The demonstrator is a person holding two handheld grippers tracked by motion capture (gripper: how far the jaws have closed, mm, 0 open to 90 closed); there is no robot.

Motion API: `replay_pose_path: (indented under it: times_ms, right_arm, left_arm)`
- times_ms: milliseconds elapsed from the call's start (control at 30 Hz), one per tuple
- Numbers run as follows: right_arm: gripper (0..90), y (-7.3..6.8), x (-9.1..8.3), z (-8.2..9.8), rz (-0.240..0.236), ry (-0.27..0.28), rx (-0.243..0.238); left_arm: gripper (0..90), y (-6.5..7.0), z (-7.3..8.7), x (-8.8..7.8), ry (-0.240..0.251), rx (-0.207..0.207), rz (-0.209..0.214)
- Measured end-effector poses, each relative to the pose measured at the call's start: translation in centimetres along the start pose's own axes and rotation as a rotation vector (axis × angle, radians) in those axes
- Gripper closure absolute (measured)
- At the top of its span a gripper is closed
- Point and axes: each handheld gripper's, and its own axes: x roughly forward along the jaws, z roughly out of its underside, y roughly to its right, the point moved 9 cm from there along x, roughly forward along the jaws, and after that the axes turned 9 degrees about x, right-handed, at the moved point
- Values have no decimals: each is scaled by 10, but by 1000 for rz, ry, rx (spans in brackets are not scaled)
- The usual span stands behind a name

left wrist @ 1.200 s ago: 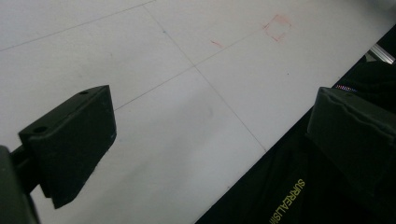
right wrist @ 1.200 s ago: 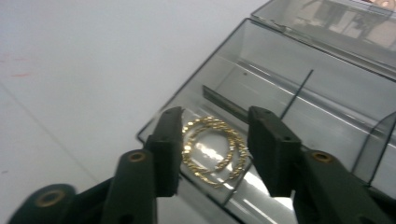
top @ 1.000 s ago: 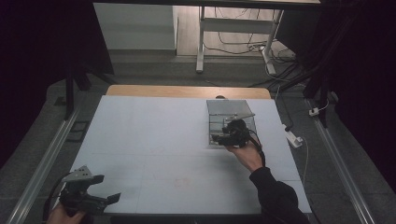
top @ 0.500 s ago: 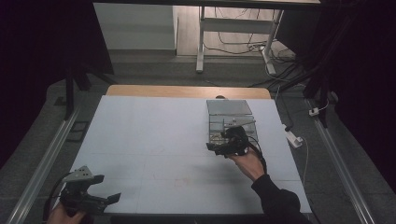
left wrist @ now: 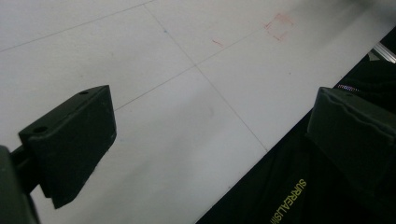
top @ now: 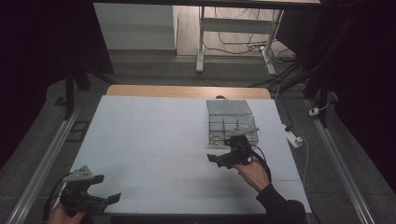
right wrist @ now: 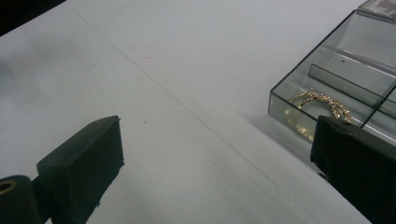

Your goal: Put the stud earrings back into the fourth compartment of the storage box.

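Right gripper [top: 219,160], its jaws just opened and empty, sits just beside the clear box [top: 232,122] holding a gold chain [right wrist: 322,102].

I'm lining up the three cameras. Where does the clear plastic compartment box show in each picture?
High view: clear plastic compartment box sits right of centre on the white table, just beyond the right tongs.
Right gripper view: upper right corner, gold chain in its near compartment.
Left gripper view: not in it.
Shared landmark: the faint red marks on the table.

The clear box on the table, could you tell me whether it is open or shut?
Open: the clear box has its lid folded back, and a gold chain lies uncovered inside.
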Motion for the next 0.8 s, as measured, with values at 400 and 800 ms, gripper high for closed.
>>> replay_pose_path:
  times_ms: [400, 800]
  right_arm:
    - [0, -4, -31, 22, 25, 4, -10]
    - [0, -2, -66, 45, 67, 36, 6]
  left_arm:
    - [13, 0, 0, 0, -3, -2, 0]
    - [13, 0, 0, 0, -2, -4, 1]
